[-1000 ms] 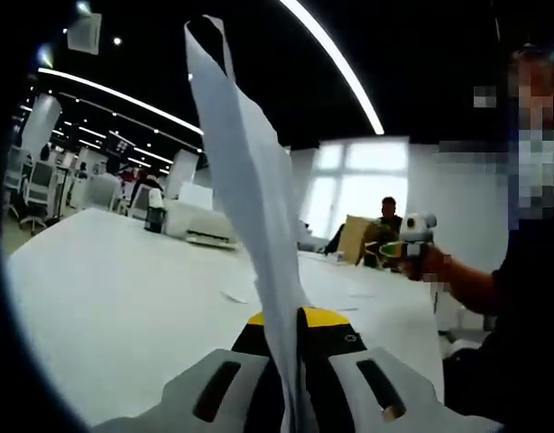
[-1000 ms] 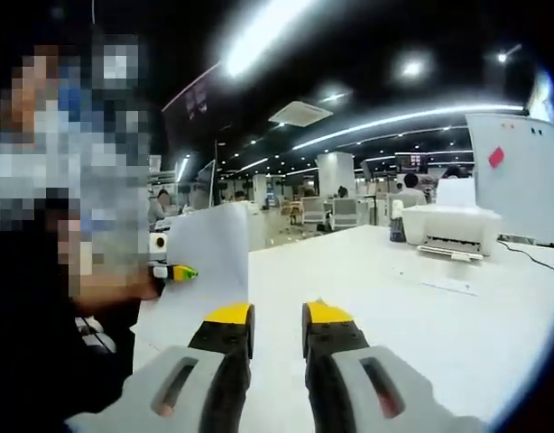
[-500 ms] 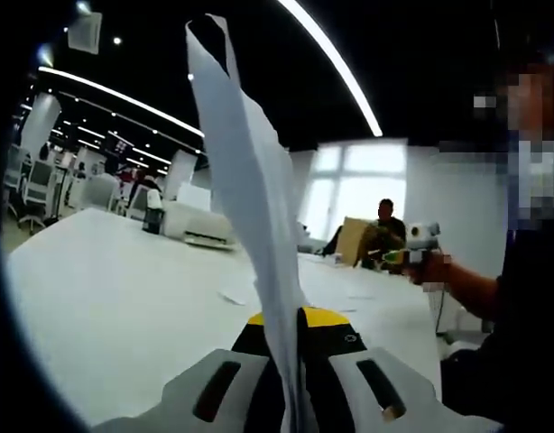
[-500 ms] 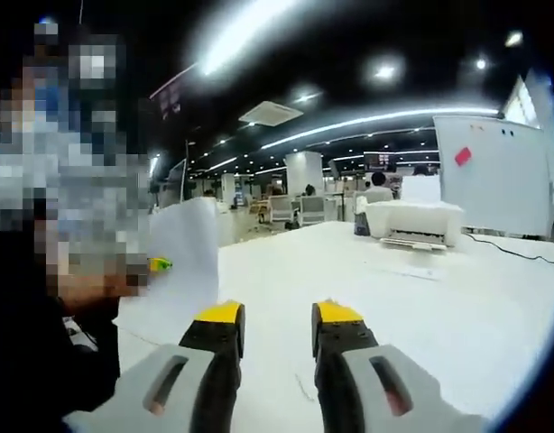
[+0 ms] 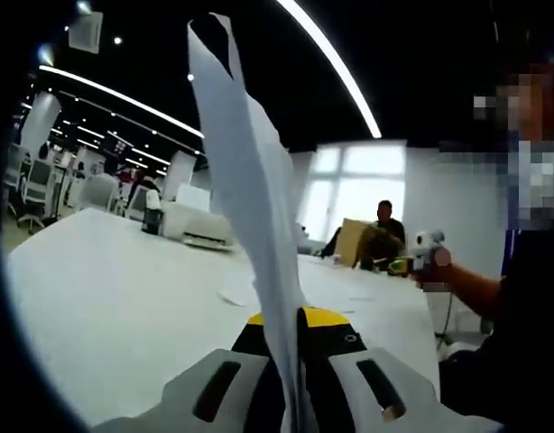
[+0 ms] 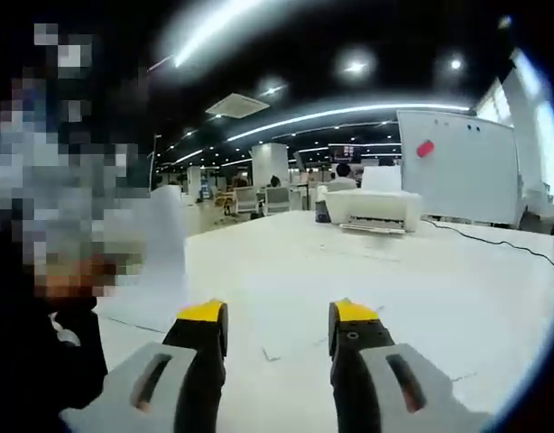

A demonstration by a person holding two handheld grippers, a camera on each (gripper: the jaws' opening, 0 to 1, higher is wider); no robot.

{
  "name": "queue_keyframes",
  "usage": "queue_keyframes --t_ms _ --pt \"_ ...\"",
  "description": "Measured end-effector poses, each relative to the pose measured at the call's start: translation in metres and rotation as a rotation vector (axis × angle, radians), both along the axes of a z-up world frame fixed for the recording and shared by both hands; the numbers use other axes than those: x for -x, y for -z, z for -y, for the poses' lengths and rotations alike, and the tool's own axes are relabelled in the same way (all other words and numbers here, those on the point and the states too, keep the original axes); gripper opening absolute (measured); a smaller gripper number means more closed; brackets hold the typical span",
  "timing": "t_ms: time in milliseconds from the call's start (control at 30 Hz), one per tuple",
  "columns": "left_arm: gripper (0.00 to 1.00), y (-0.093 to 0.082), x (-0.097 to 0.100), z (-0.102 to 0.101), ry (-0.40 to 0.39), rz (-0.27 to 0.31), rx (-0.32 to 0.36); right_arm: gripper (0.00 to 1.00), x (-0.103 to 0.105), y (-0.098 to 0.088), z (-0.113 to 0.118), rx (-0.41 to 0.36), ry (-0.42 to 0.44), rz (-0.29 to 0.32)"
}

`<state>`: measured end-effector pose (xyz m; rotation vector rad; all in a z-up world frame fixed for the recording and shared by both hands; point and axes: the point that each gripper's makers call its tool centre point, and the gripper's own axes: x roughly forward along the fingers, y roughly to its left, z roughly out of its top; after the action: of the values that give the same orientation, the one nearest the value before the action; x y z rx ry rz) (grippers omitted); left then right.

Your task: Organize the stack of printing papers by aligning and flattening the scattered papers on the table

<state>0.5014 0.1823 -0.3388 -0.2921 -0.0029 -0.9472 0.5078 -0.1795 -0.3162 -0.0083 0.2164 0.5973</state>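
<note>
A sheet of white printing paper point(image 5: 248, 180) stands upright, held by its lower edge between the yellow-tipped jaws of my left gripper point(image 5: 290, 321), which is shut on it. Its top curls over. The same paper point(image 6: 156, 260) rises at the left of the right gripper view. My right gripper point(image 6: 277, 317) hovers open over the white table point(image 6: 376, 280) with nothing between its jaws. In the left gripper view, the right gripper point(image 5: 405, 265) shows in a person's hand at the right, apart from the paper. A few loose sheets point(image 5: 234, 292) lie flat on the table.
A white printer point(image 6: 373, 209) sits at the table's far side, with a dark bottle point(image 5: 153, 219) beside it. A whiteboard point(image 6: 454, 166) stands behind. A seated person with a cardboard box point(image 5: 353, 238) is at the far end. A cable point(image 6: 493, 242) runs along the table.
My right gripper's jaws have spread wider, and its view has swung away from the held paper. In the left gripper view, the right gripper has drifted slightly right. The held paper stays as before.
</note>
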Motion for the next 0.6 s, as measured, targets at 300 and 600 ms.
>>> queue_keyframes --t_ms 300,600 --pt "0.06 0.0 0.0 -0.001 -0.002 0.001 0.004 0.45 -0.033 0.0 0.01 0.08 0.038 -0.002" --pt "0.06 -0.001 0.0 -0.001 -0.003 0.003 0.006 0.47 -0.064 0.005 0.009 0.106 0.034 -0.02"
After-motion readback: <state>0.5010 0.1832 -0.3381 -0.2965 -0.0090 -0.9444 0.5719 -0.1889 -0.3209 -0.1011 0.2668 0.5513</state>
